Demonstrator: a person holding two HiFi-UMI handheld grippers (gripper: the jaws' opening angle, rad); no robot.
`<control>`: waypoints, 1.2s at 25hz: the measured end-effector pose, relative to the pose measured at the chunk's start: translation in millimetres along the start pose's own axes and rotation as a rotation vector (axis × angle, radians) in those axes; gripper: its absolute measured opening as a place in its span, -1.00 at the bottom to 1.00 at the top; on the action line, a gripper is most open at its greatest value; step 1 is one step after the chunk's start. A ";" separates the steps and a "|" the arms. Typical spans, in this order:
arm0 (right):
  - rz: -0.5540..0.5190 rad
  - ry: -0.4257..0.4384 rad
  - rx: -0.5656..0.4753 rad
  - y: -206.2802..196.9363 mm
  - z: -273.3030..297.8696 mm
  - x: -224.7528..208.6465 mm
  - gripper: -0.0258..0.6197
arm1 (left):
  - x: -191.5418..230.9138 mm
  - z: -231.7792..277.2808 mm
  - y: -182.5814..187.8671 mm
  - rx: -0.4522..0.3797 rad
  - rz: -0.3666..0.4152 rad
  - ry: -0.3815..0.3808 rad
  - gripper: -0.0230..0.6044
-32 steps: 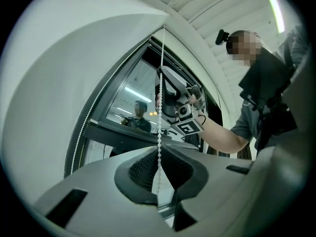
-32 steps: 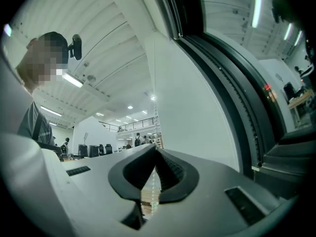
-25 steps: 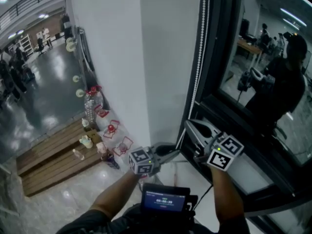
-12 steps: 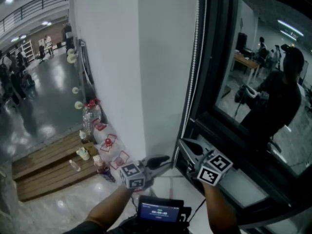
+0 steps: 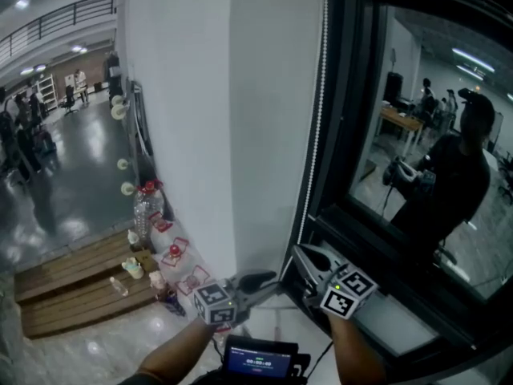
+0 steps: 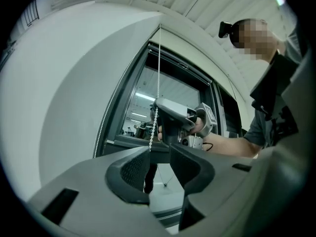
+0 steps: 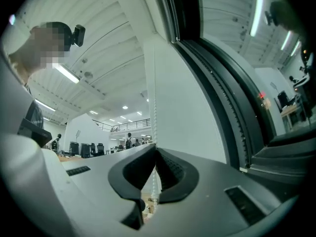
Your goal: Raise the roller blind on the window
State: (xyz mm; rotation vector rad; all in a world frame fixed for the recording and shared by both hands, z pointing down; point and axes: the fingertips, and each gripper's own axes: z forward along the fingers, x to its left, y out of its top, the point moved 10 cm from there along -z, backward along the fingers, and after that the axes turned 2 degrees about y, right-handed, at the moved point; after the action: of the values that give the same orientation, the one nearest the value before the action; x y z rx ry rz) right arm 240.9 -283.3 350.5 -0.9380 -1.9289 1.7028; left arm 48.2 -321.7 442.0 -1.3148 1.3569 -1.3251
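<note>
White wall (image 5: 240,95) is filling the middle of the head view, with a dark window frame (image 5: 353,135) running up beside it and the glass (image 5: 425,95) giving back a dim reflection of a person. Far to the left of both grippers a glossy floor (image 5: 56,175) is stretching away. A wooden pallet (image 5: 72,291) with bottles (image 5: 144,203) is sitting at the wall's foot, below and left of the left gripper (image 5: 268,282). The bead chain (image 5: 317,127) is hanging along the frame's edge, coming down from above to the right gripper (image 5: 298,253). That gripper is pointing roughly level toward the frame, its jaws clenching the chain (the beads are passing through the closed tips and dangling below). The left gripper is sitting just left of it and slightly lower, pointing the same way. Its jaws have just been opening and are standing apart, gripping nothing, with the chain hanging just beyond their tips. Both forearms are reaching forward on either side of a small screen (image 5: 260,358).
</note>
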 end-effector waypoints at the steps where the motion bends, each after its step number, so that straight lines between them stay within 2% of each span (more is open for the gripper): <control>1: -0.012 -0.017 -0.010 0.6 -0.7 -1.5 -0.88 | -0.8 0.5 3.4 -0.004 0.005 -0.003 -0.54; 5: -0.077 -0.094 0.021 5.9 -1.6 -2.1 -0.83 | -7.8 1.7 19.1 -0.006 0.013 -0.001 -0.54; 8: -0.087 -0.139 0.030 8.7 -3.5 -4.6 -0.79 | -6.4 1.6 21.9 -0.021 0.031 0.006 -0.54; 10: -0.083 -0.157 0.016 11.8 -6.2 -7.4 -0.57 | -6.6 0.9 24.1 -0.030 0.029 0.027 -0.54; 11: -0.080 -0.163 0.008 13.2 -8.3 -7.9 -0.54 | -7.5 0.2 25.8 -0.030 0.034 0.043 -0.54; 16: -0.095 -0.187 0.004 16.6 -17.1 -3.4 -0.54 | -11.1 -1.2 37.1 -0.060 0.061 0.061 -0.56; 19: -0.089 -0.199 -0.004 17.8 -19.4 -0.4 -0.54 | -10.4 -3.6 44.2 -0.060 0.076 0.090 -0.65; 21: -0.094 -0.195 -0.009 19.6 -21.8 0.9 -0.54 | -10.3 -4.6 48.2 -0.053 0.094 0.111 -0.87; 24: -0.098 -0.203 -0.017 19.8 -26.5 2.5 -0.58 | -12.7 -5.2 54.2 -0.049 0.112 0.128 -0.90; 27: -0.077 -0.236 -0.003 18.1 -30.9 5.5 -0.67 | -12.2 -7.1 56.2 -0.051 0.093 0.163 -0.95; 30: -0.088 -0.233 0.005 17.3 -34.3 7.8 -0.79 | -9.6 -8.7 55.6 -0.034 0.056 0.223 -0.95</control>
State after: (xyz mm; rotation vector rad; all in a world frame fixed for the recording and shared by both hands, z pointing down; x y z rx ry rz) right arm 262.8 -253.0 338.7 -0.6663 -2.0765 1.8321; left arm 33.4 -316.3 387.1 -1.1683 1.5623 -1.4492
